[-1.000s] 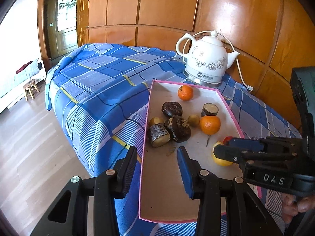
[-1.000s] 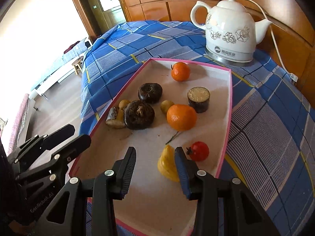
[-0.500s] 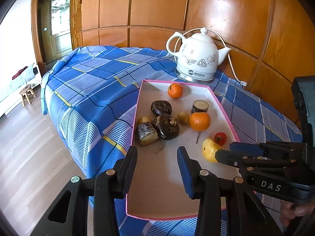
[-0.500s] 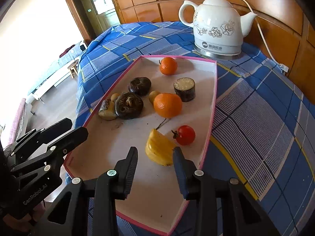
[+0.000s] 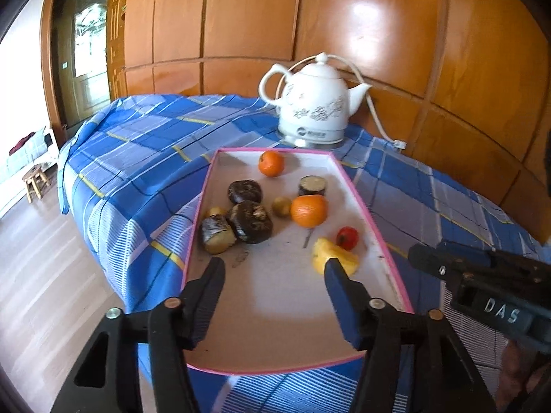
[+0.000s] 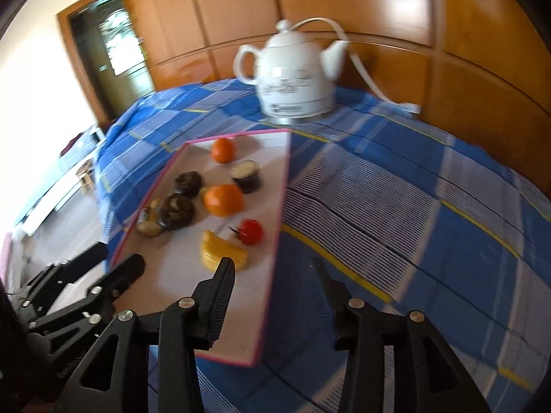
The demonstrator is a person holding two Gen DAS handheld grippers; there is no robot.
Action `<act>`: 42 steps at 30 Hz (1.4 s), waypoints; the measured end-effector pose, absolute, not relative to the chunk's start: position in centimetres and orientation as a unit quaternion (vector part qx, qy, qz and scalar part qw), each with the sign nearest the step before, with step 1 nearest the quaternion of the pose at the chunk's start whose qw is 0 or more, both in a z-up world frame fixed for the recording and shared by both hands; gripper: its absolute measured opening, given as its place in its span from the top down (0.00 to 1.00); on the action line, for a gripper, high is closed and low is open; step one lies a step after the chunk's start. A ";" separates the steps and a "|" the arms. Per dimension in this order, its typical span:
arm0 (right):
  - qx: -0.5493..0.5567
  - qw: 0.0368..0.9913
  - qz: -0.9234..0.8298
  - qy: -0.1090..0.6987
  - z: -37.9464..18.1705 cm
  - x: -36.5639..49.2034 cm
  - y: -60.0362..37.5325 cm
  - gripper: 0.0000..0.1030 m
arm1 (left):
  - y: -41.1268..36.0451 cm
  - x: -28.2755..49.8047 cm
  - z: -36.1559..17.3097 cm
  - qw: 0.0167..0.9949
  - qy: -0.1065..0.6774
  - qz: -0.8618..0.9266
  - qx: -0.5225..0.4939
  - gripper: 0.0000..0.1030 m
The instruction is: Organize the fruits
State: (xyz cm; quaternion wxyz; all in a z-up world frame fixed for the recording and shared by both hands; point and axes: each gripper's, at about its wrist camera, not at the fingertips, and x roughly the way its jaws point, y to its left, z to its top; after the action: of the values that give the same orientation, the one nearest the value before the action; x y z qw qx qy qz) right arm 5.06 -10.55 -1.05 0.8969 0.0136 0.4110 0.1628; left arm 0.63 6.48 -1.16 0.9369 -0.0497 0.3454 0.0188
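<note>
My left tool (image 5: 273, 268) opening over the tray (image 5: 375, 227), nothing between its jaws, my right tool (image 6: 273, 272) opening empty beside the tray's edge, fruits (image 5: 308, 210) mid-tray, yellow piece (image 5: 332, 258) partly hidden, right view blurred

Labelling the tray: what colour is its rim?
Pink rim, clearest in the left wrist view.

White raised letters "DAS" stand on the black body of the right tool (image 5: 423, 258), low and right of the kettle (image 5: 315, 106) in the left wrist view. Round dark logo with small print on kettle's base band, too small to read.
</note>
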 end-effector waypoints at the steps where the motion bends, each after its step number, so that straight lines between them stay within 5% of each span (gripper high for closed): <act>1: 0.015 0.900 0.151 0.409 -1.2 4.5 -11.0 0.56 | 6.1 0.3 -1.1 0.938 0.341 0.013 -0.050 0.37; 16: -0.002 0.934 0.090 0.346 0.0 0.2 -12.1 0.56 | 5.2 -2.2 -0.2 0.949 0.311 0.020 -0.046 0.16; 42: -0.029 0.937 0.109 0.332 0.3 -0.9 -9.9 0.56 | 6.3 -2.9 0.3 0.952 0.300 0.034 -0.053 0.06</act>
State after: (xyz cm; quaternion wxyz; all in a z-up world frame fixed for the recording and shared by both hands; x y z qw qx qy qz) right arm -0.86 -9.87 0.34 0.9366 -0.0285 0.3318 0.1091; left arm -2.91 6.32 0.26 0.9518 -0.0532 0.3002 0.0340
